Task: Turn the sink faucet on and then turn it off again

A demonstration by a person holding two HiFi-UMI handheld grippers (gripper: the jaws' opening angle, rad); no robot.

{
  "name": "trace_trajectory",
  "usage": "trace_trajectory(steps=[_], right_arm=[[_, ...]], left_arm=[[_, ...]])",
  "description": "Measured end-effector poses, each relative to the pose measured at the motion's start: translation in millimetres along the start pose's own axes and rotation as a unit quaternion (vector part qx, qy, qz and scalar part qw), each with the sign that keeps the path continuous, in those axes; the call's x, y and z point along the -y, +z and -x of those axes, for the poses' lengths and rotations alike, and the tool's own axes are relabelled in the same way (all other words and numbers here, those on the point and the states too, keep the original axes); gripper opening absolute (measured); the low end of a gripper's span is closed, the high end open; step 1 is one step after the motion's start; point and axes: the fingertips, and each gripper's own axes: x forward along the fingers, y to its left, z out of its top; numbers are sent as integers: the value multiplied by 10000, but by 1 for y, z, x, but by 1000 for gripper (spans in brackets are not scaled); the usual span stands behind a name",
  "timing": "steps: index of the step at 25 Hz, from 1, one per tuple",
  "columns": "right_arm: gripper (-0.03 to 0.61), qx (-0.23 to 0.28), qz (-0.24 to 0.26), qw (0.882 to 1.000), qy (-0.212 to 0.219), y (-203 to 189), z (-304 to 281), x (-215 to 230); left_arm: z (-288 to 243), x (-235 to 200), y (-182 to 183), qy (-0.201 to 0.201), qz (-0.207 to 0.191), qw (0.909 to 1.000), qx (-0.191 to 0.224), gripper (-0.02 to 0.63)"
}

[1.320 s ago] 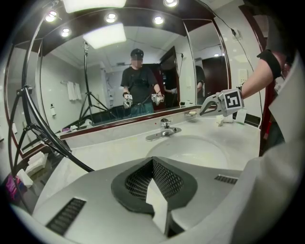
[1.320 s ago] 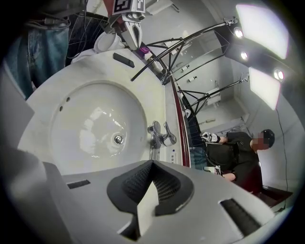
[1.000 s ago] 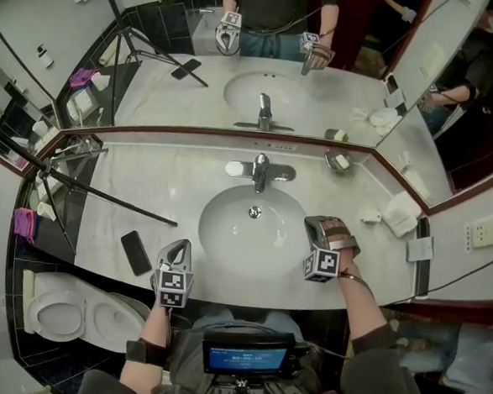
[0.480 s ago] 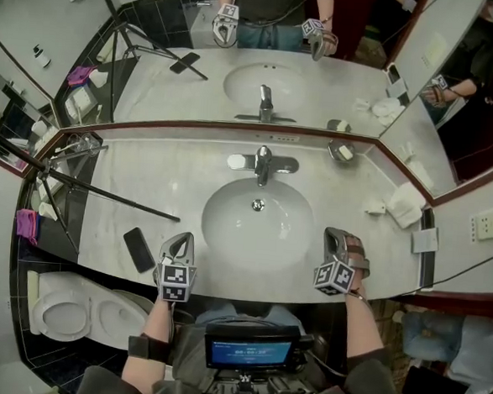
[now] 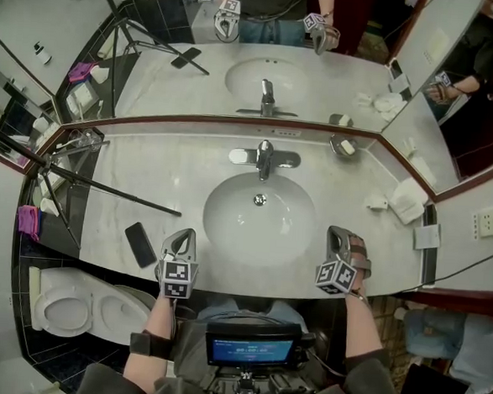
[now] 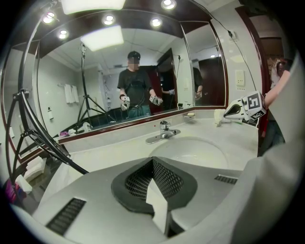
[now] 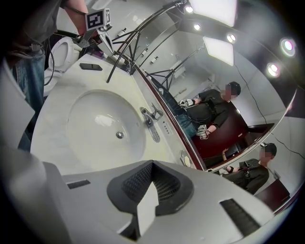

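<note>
My left gripper [image 5: 181, 234] and right gripper [image 5: 338, 235] were closed on nothing, well apart from the faucet [image 5: 264, 158], which seemed off: unstarted or finished.

I count one chrome lever faucet [image 5: 264, 159] at the back edge of the pale marble worktop [image 5: 147, 177], one white oval basin [image 5: 228, 224], one flat black phone [image 5: 140, 244] by its front edge, and two grey grippers: left gripper [image 5: 183, 235], right gripper [image 5: 337, 233].

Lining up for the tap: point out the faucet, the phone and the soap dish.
faucet [image 5: 264, 158]: head view, middle of body.
phone [image 5: 140, 244]: head view, screen middle.
soap dish [image 5: 336, 143]: head view, left rim.
</note>
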Motion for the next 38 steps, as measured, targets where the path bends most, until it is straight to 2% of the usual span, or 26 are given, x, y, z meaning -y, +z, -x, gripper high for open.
trace_trajectory(steps=[29, 31, 35, 38], right_arm=[[17, 2, -80, 9999, 68, -1, -7, -2], [17, -8, -106, 9999, 81, -3, -8, -3], [17, -41, -200, 9997, 98, -6, -8, -4], [17, -93, -335, 9994, 76, -12, -6, -5]], left_arm=[[-11, 1, 2, -53, -132, 9999, 23, 3], [-15, 0, 4, -48, -225, 9997, 20, 7], [-33, 1, 2, -189, -452, 9988, -73, 56], [-54, 3, 11, -347, -1027, 9941, -61, 105]])
